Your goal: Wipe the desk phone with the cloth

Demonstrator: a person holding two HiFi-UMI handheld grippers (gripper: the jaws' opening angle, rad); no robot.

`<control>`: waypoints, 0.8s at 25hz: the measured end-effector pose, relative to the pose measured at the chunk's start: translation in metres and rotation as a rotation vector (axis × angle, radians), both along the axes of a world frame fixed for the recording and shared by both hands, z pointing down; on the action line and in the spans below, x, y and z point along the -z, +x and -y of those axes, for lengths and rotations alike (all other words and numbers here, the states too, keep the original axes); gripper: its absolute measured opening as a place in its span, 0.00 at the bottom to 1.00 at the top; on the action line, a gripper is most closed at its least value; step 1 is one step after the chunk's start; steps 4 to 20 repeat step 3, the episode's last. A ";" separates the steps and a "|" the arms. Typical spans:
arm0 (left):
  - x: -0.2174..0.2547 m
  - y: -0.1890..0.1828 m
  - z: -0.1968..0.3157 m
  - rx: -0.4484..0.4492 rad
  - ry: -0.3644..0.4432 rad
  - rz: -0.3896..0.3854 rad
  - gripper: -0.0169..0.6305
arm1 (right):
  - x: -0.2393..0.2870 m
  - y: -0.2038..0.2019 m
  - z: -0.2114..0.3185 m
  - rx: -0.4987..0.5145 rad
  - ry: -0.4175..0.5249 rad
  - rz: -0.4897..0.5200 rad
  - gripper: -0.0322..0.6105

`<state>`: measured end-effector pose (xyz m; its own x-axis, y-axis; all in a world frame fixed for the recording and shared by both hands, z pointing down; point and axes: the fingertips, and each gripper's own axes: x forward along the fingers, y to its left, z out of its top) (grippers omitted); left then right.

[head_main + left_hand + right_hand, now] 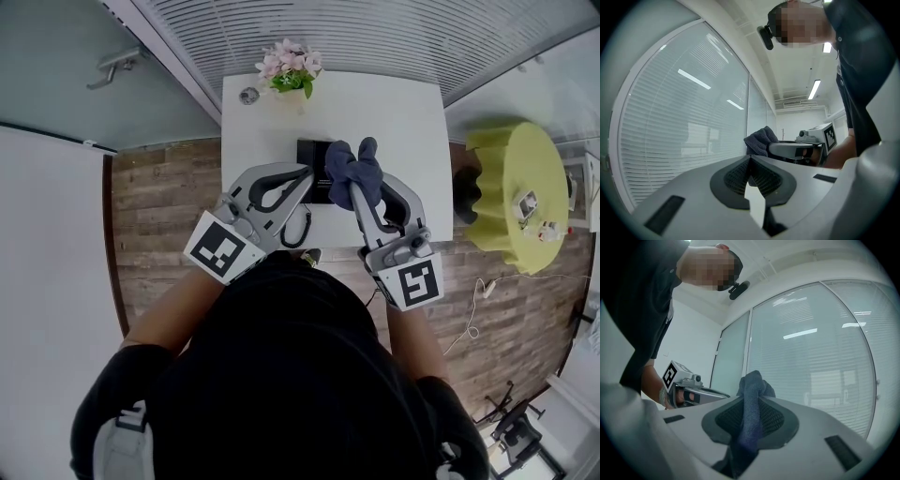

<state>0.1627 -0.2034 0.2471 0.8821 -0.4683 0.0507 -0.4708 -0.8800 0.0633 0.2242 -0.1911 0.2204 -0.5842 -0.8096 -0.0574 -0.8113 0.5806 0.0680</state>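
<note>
Right hand-held gripper (364, 194) clamps the cloth (354, 167), bunched beyond its tips.

White desk (412, 112) set against a glass wall with lowered white blinds (375, 33). Pot of pink flowers (291, 70) at the desk's far edge, a small round metal fitting (248, 95) just beside it. Floor (169, 216) of grey-brown wood planks. Metal door handle (117, 64) on the panel to the left. Yellow-green round table (511, 187) to the right, small items on top. Ceiling strip lights (814, 89) on.
</note>
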 end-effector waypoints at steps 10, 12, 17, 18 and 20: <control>-0.001 0.000 0.000 -0.004 0.003 0.003 0.04 | -0.001 0.000 0.000 -0.005 0.001 -0.005 0.18; -0.001 0.000 0.000 -0.004 0.003 0.003 0.04 | -0.001 0.000 0.000 -0.005 0.001 -0.005 0.18; -0.001 0.000 0.000 -0.004 0.003 0.003 0.04 | -0.001 0.000 0.000 -0.005 0.001 -0.005 0.18; -0.001 0.000 0.000 -0.004 0.003 0.003 0.04 | -0.001 0.000 0.000 -0.005 0.001 -0.005 0.18; -0.001 0.000 0.000 -0.004 0.003 0.003 0.04 | -0.001 0.000 0.000 -0.005 0.001 -0.005 0.18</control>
